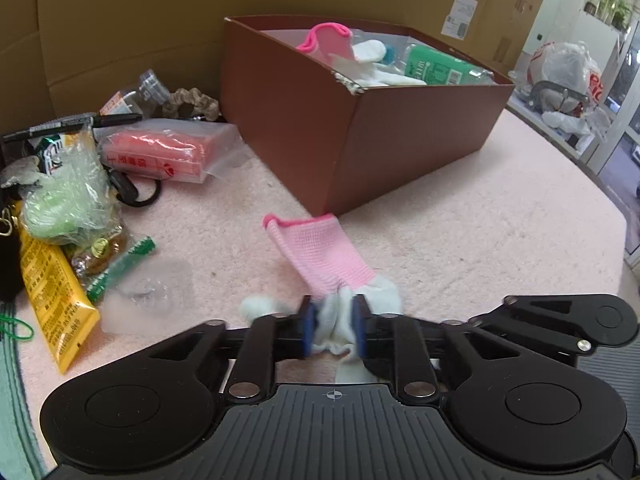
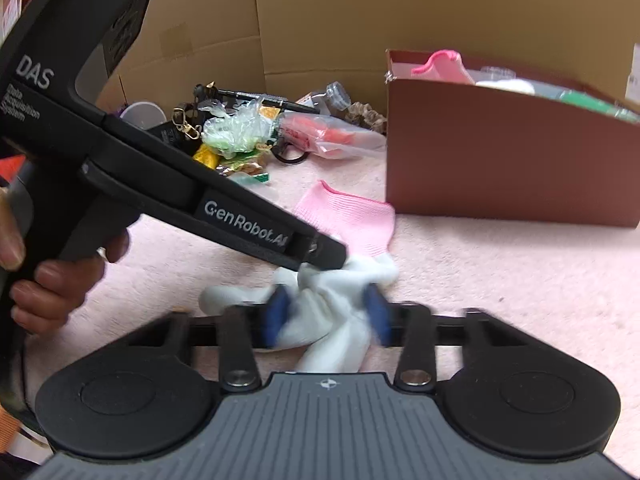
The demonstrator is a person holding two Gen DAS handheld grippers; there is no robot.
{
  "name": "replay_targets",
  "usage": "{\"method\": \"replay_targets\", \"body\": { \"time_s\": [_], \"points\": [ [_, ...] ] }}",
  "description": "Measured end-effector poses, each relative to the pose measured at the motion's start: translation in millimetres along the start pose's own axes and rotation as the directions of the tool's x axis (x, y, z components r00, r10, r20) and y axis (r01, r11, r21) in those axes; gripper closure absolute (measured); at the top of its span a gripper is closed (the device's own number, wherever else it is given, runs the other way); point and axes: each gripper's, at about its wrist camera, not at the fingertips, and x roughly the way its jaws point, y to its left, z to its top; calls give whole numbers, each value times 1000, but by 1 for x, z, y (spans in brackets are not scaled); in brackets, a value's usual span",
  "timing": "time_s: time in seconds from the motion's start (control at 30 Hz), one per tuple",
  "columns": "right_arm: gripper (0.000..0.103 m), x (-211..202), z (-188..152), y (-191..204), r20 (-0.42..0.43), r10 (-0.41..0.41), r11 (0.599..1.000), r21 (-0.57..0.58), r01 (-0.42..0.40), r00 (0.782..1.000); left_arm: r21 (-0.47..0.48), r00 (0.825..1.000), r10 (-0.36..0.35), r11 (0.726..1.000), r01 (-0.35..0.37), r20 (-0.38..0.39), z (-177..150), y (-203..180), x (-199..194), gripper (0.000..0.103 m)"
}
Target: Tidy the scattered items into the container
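Both claws are clamped on the same white knit glove with a pink ribbed cuff (image 1: 320,256). Left claw (image 1: 334,330) pinches the bunched white fabric between its blue pads, and the pink cuff stretches away from it across the pale pink fuzzy desk (image 1: 460,240) toward the brown cardboard box (image 1: 380,140). Right claw (image 2: 328,316) likewise squeezes the white finger end of the glove (image 2: 344,216) between its blue pads, with the black body of the left claw reaching in from the left of that view, gripped by a person's hand (image 2: 44,280), its tip touching the glove just beyond.

Inside the box lie another pink-cuffed white glove (image 1: 340,46) and a green-labelled packet (image 1: 436,66). Left of the box sits a loose pile: a clear bag holding red-orange contents (image 1: 160,154), a black marker pen (image 1: 76,122), a crumpled clear wrapper over something pale green (image 1: 64,200), a yellow tube (image 1: 52,288), and a brown fabric scrunchie (image 1: 192,104).
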Motion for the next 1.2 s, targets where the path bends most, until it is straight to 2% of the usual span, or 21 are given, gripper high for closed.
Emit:
{"method": "replay_targets", "body": {
  "time_s": [0.2,0.37,0.5,0.63,0.7,0.77,0.87,0.9,0.93,1.0,1.2],
  "points": [
    [86,-18,1,-5,34,30,999,22,-31,999,27,999,5,1000,-6,53,7,-18,-21,93],
    [86,-50,17,-6,134,36,999,13,-38,990,73,987,13,997,-25,157,29,-38,-54,92],
    [86,-71,41,-9,239,13,1000,-7,-11,971,118,970,6,992,-36,244,62,-52,-74,92],
    [86,-81,70,-20,336,-51,999,12,50,941,167,960,-37,986,-10,276,111,-63,-75,92],
    [86,-80,85,-30,372,-91,996,51,77,924,230,957,-65,973,-2,282,136,-69,-70,87],
    [86,-78,98,-41,397,-123,991,91,94,910,249,959,-77,968,6,273,158,-71,-60,84],
    [86,-64,117,-61,404,-159,984,145,108,901,276,964,-72,961,-1,257,181,-72,-37,82],
    [86,-57,122,-67,400,-168,981,162,111,901,287,966,-66,958,-9,251,187,-72,-28,80],
    [86,-49,127,-73,394,-176,977,180,113,902,294,968,-62,956,-12,243,192,-71,-19,73],
    [86,-30,135,-85,374,-191,970,215,115,908,294,975,-59,956,-7,214,202,-68,2,73],
    [86,-4,126,-111,293,-222,956,251,150,930,279,987,-70,960,27,145,212,-56,55,73]
  ]
}}
